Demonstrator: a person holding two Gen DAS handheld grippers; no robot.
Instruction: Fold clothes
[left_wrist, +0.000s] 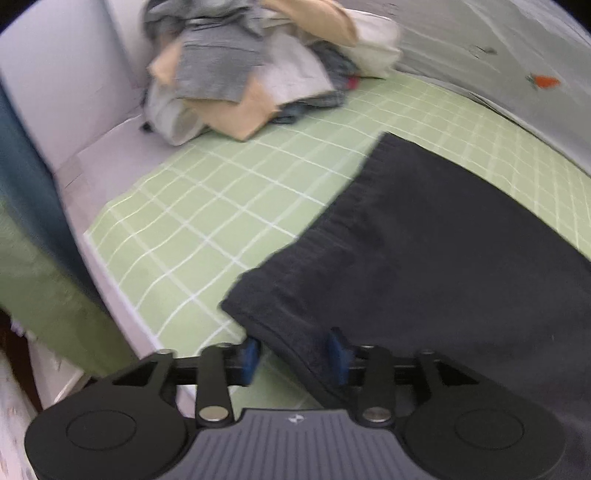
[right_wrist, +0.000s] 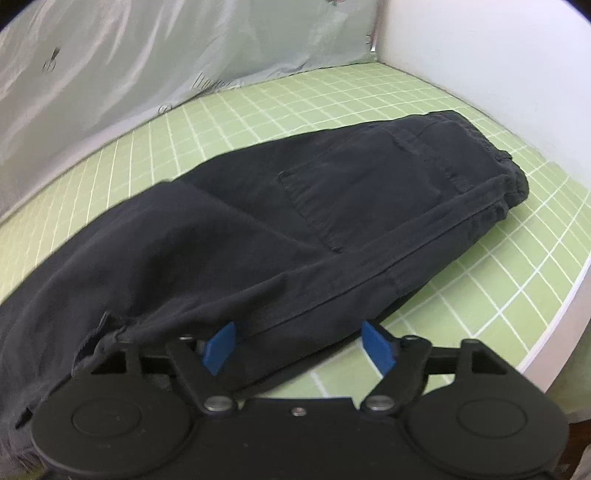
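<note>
Dark trousers (right_wrist: 295, 221) folded flat on green checked mat (left_wrist: 207, 221). Left gripper (left_wrist: 295, 356) and right gripper (right_wrist: 301, 343) at trousers' near edge, jaws open, gripping nothing. Clothes pile (left_wrist: 251, 66) beyond trousers.

My left wrist camera looks steeply down along the left gripper (left_wrist: 295, 354), close over one end of the dark trousers (left_wrist: 443, 258), toward the heap of clothes (left_wrist: 251, 74) at the far edge. My right wrist camera tilts down past the right gripper (right_wrist: 299, 347), near the trousers' waistband end. Both share the trousers and green grid mat (left_wrist: 207, 221).
</note>
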